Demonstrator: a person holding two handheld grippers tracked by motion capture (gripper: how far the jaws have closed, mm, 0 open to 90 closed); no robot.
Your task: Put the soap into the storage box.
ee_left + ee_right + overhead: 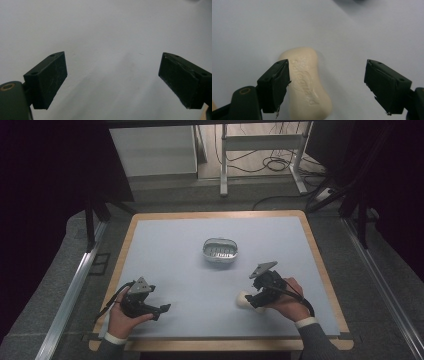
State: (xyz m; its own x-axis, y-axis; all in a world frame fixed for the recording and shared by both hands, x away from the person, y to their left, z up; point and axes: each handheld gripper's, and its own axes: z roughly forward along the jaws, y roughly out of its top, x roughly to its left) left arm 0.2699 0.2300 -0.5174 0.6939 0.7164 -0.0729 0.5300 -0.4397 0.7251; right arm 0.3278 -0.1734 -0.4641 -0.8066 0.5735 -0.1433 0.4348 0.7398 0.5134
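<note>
A cream-coloured, waisted bar of soap (243, 299) is seen lying on the pale blue, wood-edged table (180, 250) near its front right corner, just beside the right gripper (256, 303). A small oval metal soap dish (220, 250) is set behind it, around the table's middle. The left gripper (161, 310) is held by the front left corner.

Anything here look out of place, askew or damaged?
The soap bar lies bare on the table, apart from the soap dish. The right hand-held gripper is open over it, off-centre, the bar by one jaw. The pad edges look frayed. The left hand-held gripper is open.
</note>
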